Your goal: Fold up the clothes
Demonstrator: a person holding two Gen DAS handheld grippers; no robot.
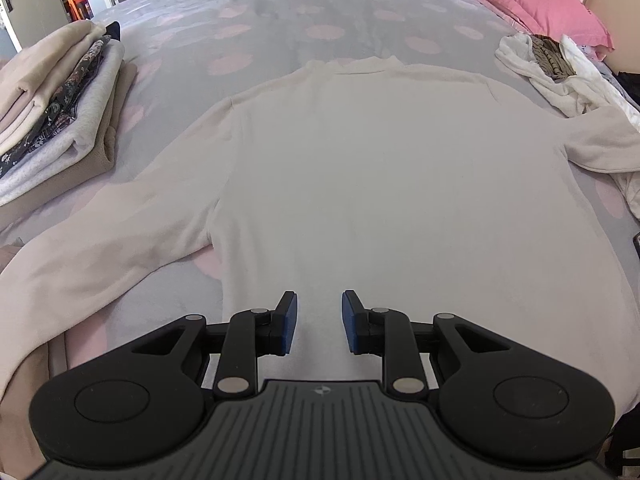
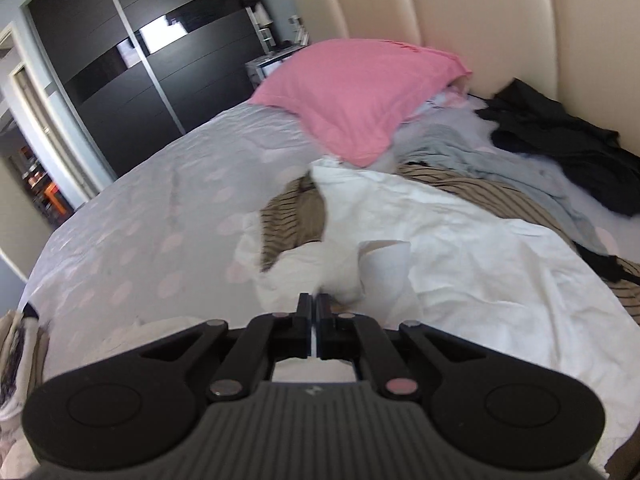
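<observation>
Cloth is the worry here: the cream long-sleeved top (image 1: 360, 168) lies flat on the bed (image 1: 280, 20) ahead of the left tool (image 1: 319, 322), whose jaws stand partly apart with nothing between them, hovering over the hem. A grab at one layer only would likely drag the front panel and wrinkle the smoothed body. The right tool (image 2: 314, 320) has its jaws pressed together; a thin white edge shows in the slit, and a pale sleeve cuff (image 2: 386, 272) hangs just beyond the tips, so it probably pinches that sleeve, though blur keeps this uncertain. Lifted carelessly, the sleeve could snag the unsorted heap (image 2: 460, 216) of white, striped, blue and black garments beyond that tool and pull strays onto the top.

The top looks soft, matte and thick, its neckline far from the left tool, one sleeve stretched to that tool's left. Further left sits a folded stack (image 1: 60, 100); a pink pillow (image 2: 360, 100) lies beyond.
</observation>
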